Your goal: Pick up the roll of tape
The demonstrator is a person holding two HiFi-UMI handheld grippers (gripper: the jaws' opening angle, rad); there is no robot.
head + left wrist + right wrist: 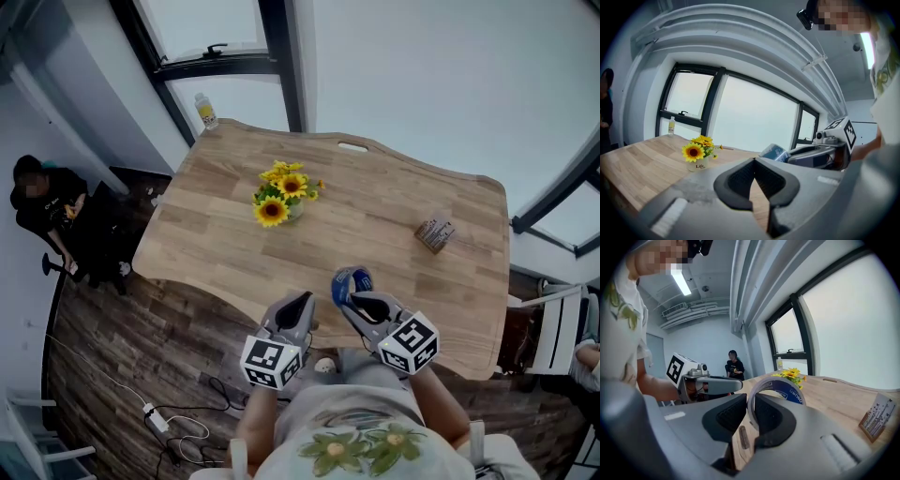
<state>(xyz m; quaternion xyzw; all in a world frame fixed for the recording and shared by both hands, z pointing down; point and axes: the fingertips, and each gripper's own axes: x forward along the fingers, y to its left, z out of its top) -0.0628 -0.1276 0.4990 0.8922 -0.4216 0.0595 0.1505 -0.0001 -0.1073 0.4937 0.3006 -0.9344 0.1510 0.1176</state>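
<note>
The right gripper (751, 400) pinches the thin wall of the roll of tape (790, 391) between its two jaws. It holds the roll up on its edge, above the near side of the wooden table (394, 187). The tape is blue inside, with white print I cannot read. The left gripper (753, 162) is close by, its jaws closed tip to tip on nothing. Farther off on the table stands a small white pot (699, 165) of sunflowers (695, 151). The pot says "Life". Big windows (754, 117) fill the wall behind. The floor (141, 347) is dark wood.
</note>
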